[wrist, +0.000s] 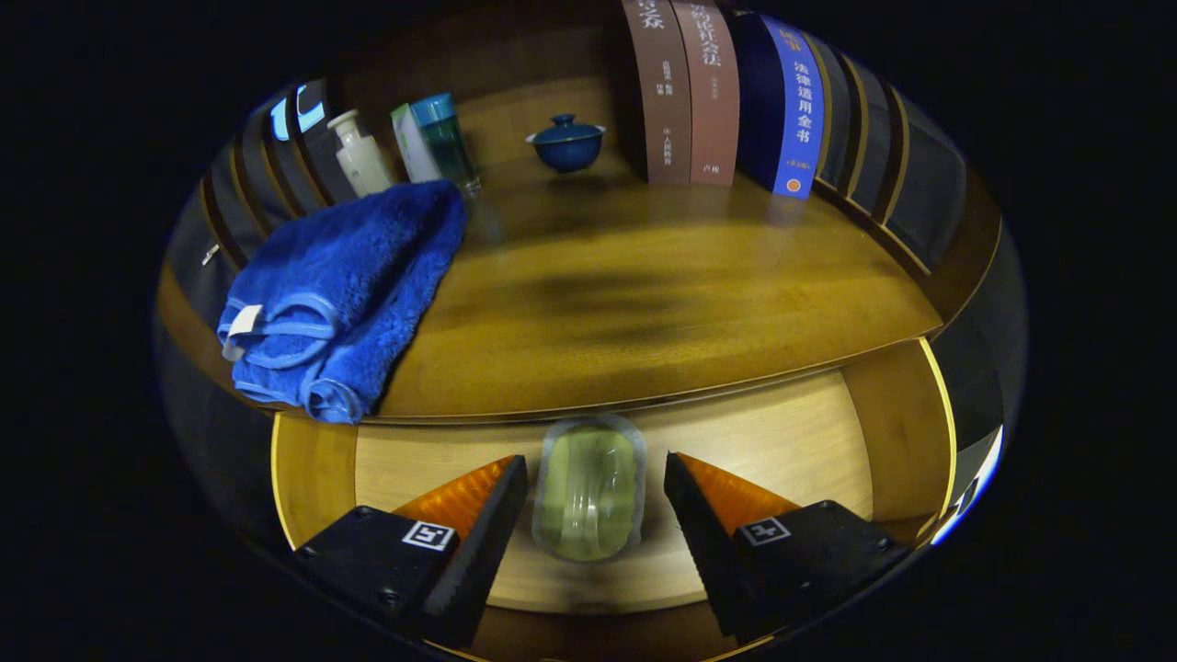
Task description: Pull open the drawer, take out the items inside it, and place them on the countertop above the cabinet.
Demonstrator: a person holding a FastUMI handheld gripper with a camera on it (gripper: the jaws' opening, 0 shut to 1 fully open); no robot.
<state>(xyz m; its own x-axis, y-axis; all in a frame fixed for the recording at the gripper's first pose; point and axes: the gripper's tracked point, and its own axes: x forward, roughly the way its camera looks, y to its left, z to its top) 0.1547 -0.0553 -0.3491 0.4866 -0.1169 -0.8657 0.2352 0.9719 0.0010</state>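
Above the open drawer, the counter carries a blue towel and books, one spine reading 法律适用全书. Down inside, a clear greenish jar lies untouched between the wide-open hand-held gripper fingers.

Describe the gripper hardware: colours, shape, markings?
The gripper has two wedge-shaped fingers. Each tapers to a point, with a black inner pad face and an orange upper surface. Each sits on a black block base with visible screws and a small square black-and-white fiducial tag on top. No cables or sleeve visible.
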